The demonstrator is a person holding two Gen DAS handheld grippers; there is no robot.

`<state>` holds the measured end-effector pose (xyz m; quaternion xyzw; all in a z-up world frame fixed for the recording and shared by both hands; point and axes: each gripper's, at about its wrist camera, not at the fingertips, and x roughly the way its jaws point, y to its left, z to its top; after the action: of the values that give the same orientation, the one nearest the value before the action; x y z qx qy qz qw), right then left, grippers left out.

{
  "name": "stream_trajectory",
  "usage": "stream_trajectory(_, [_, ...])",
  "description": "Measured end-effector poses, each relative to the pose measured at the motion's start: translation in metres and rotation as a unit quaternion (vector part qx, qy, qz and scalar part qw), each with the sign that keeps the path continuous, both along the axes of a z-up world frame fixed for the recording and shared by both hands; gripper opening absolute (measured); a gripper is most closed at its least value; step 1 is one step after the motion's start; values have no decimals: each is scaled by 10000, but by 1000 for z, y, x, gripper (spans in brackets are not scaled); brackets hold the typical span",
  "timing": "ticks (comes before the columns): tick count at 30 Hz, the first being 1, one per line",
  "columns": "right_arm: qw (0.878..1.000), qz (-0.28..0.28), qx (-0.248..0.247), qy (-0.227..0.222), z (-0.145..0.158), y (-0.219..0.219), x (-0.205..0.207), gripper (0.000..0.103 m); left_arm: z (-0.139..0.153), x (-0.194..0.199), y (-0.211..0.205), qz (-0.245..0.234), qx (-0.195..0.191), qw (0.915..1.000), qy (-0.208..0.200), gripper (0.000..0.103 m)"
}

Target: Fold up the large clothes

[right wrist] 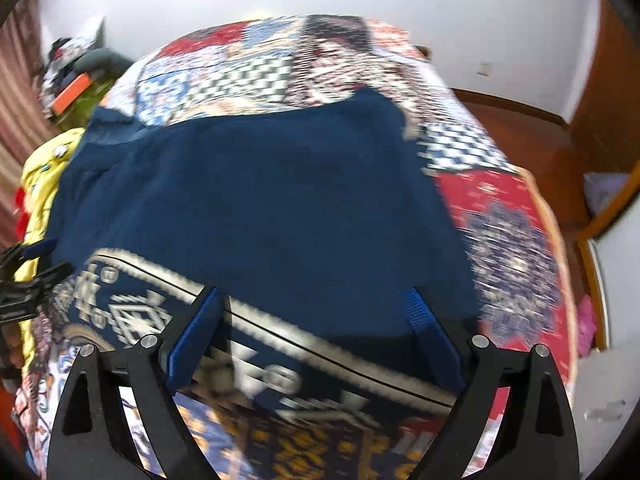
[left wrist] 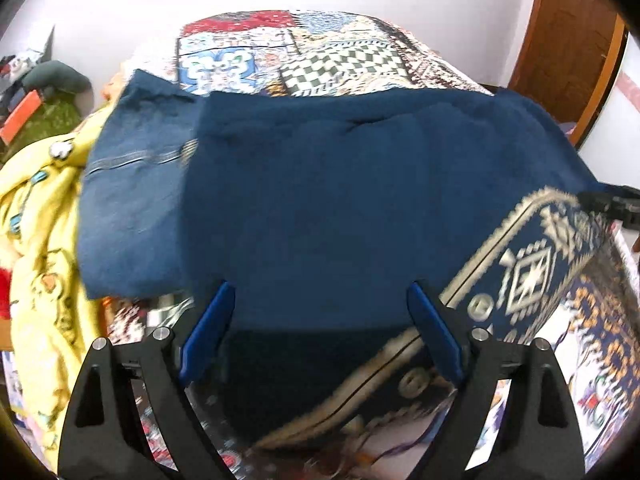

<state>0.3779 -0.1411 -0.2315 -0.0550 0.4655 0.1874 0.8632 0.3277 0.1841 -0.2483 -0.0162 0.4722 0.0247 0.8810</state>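
A large dark blue garment [left wrist: 340,184] [right wrist: 260,200] lies spread on a patchwork bedspread [left wrist: 320,60] [right wrist: 508,240]. Its near edge carries a cream and gold patterned border [left wrist: 532,276] [right wrist: 132,316], partly folded over. A lighter blue part with a stitched hem [left wrist: 132,184] sticks out at the left. My left gripper [left wrist: 320,288] hovers open over the garment's near plain edge, and the blue pads stand wide apart with cloth below them. My right gripper [right wrist: 316,292] is open over the border, and its tip [left wrist: 616,200] also shows at the garment's right corner. Both views are blurred.
A crumpled yellow cloth [left wrist: 36,240] [right wrist: 36,176] lies left of the garment. A pile of clothes and an orange item [left wrist: 24,116] sit at the far left. A wooden door [left wrist: 568,40] and brown floor [right wrist: 520,132] lie to the right of the bed.
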Motion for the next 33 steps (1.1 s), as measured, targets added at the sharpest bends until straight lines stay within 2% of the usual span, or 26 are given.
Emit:
stream_trajectory(3, [9997, -198, 101, 30, 3, -19, -4, 91, -7, -18, 18, 316, 35, 9994, 157, 95])
stream_trajectory(6, [9989, -460, -89, -65, 7, -29, -7, 91, -12, -37, 42, 636, -380, 9970, 230, 97])
stream_trajectory(7, [9983, -550, -196, -88, 8, -32, -8, 91, -13, -45, 50, 819, -496, 9951, 253, 96])
stream_trajectory(11, [9970, -725, -252, -60, 11, -46, -14, 91, -12, -69, 79, 1463, -497, 9875, 308, 96])
stream_trajectory(13, [9967, -767, -245, -102, 18, -50, -19, 91, -9, -78, 92, 1680, -725, 9826, 306, 96])
stream_trajectory(15, [9965, -770, -257, -206, 26, -51, -25, 91, -3, -86, 98, 2014, -580, 9774, 284, 96])
stream_trajectory(17, [9964, -734, -273, -332, 33, -48, -30, 91, 6, -92, 99, 2107, -501, 9761, 164, 96])
stream_trajectory(19, [9966, -647, -260, -446, 40, -43, -35, 91, 15, -101, 97, 2124, -777, 9741, -4, 96])
stream_trajectory(25, [9974, -272, -67, -668, 57, -14, -43, 91, 32, -101, 70, 1750, -1924, 9649, -373, 96])
stream_trajectory(29, [9978, -35, 187, -643, 55, 7, -46, 91, 18, -95, 47, 1483, -2927, 9443, -243, 96])
stream_trajectory(33, [9983, 178, 298, -469, 41, 29, -42, 91, -15, -82, 33, 1425, -3585, 9226, 69, 95])
